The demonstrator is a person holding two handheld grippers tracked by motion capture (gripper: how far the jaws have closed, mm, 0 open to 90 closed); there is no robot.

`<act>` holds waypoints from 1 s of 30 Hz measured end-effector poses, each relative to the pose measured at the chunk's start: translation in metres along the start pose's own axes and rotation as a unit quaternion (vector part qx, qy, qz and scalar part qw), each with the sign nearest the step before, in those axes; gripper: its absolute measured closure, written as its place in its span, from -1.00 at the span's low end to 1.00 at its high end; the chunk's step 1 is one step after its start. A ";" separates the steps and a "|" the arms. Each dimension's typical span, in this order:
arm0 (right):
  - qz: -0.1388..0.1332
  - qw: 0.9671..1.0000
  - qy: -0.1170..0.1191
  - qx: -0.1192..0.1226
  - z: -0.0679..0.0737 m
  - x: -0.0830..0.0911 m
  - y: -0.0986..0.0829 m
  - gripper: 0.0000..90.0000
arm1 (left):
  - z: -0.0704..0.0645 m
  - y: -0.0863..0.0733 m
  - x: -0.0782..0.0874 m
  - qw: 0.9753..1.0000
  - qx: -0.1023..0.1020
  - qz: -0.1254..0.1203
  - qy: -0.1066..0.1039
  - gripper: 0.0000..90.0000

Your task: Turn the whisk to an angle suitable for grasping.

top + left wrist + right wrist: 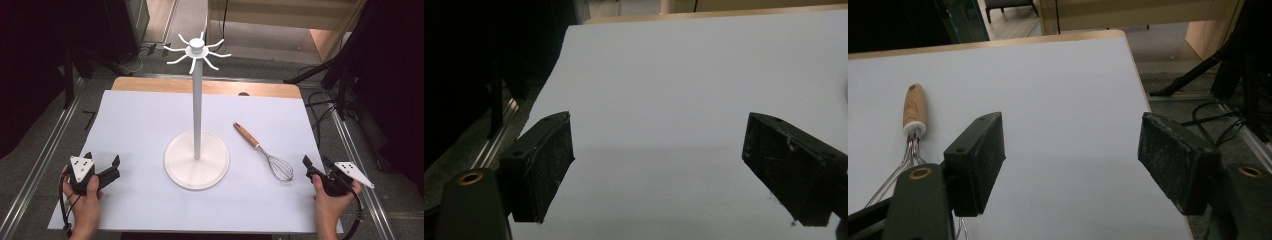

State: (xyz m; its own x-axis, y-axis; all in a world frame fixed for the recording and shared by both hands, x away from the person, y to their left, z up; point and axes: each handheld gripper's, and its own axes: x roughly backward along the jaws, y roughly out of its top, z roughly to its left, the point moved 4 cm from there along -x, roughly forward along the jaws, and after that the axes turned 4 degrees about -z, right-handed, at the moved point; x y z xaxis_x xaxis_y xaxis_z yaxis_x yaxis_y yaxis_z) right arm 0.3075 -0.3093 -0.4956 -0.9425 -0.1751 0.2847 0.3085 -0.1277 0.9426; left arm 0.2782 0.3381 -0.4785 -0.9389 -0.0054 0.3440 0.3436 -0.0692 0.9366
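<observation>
A white stand (197, 159) with a round base, a tall pole and curved hooks at its top rises from the middle of the white table. To its right lies a wire whisk (262, 151) with a wooden handle (913, 109), handle pointing away. My left gripper (102, 161) rests near the table's front left, held by a hand, open and empty (658, 167). At the front right edge, just right of the whisk's wires, my right gripper (314, 161) is open with nothing between its jaws (1071, 160).
The white table top (150, 120) has a wooden strip along its far edge. Metal rails (45, 160) run down both sides. Cables (320, 107) and dark stand legs lie on the floor to the right.
</observation>
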 end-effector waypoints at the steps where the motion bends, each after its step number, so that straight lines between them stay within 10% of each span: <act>1: 0.000 1.000 0.005 0.003 0.001 -0.001 0.000 -0.35 | 0.000 0.000 0.000 1.000 0.001 0.000 0.000 -0.70; 9: -0.019 0.999 0.042 0.029 0.002 -0.008 0.001 0.07 | 0.001 0.000 0.001 1.000 0.003 -0.007 0.001 -0.70; 18: 0.005 0.997 0.073 0.004 0.000 -0.002 0.002 -0.13 | 0.000 0.000 0.001 1.000 -0.001 -0.006 0.002 -0.69; 25: 0.032 0.996 0.065 0.050 0.009 -0.003 0.001 -0.42 | -0.001 0.000 0.001 1.000 -0.002 -0.007 0.002 -0.69; 30: 0.036 0.997 0.064 0.038 0.009 -0.004 0.005 -0.39 | -0.001 0.000 0.001 1.000 -0.001 -0.006 0.001 -0.69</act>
State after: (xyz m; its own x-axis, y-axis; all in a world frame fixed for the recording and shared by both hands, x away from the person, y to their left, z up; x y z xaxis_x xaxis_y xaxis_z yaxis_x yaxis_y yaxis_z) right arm 0.3113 -0.3008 -0.4902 -0.8922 -0.3052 0.3328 0.3603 -0.0369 0.9321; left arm 0.2776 0.3375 -0.4784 -0.9433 -0.0065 0.3320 0.3316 -0.0717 0.9407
